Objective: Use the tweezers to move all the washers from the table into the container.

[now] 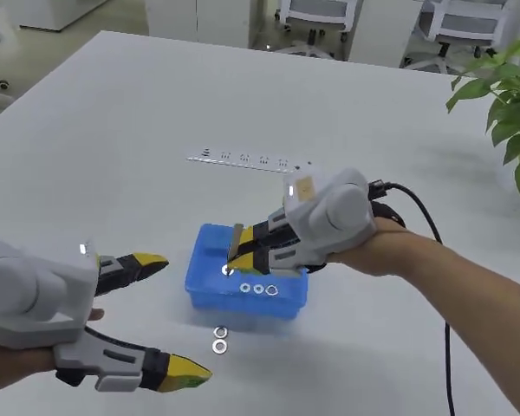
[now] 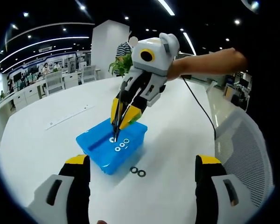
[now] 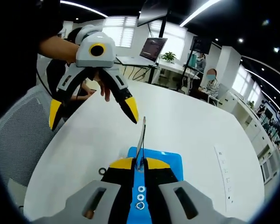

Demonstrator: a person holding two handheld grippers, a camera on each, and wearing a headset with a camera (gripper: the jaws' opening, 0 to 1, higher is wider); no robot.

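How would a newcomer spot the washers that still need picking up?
Start at the white table and find the blue container. Just outside its wall nearest the person, two small metal washers lie together on the bare tabletop. Unlike the row of washers inside, they sit outside the container.

A blue rectangular plastic container (image 1: pixel 243 305) sits near the middle of the wide white table (image 1: pixel 156 113). Inside it, along its near wall, three small metal ring washers (image 1: pixel 258 289) lie in a row. Two loose washers (image 1: pixel 219 339) lie on the table just before the container (one behind the other, close together). The right gripper (image 1: pixel 243 251) hangs over the container's right half. The thin metal tweezers (image 1: pixel 235 245) between its jaws reach down into the container, left of the row. The left gripper (image 1: pixel 182 316) is left of the container and nearer. Behind the container lies a flat white socket strip (image 1: pixel 247 159). A green leafy plant (image 1: pixel 507 104) stands far right.
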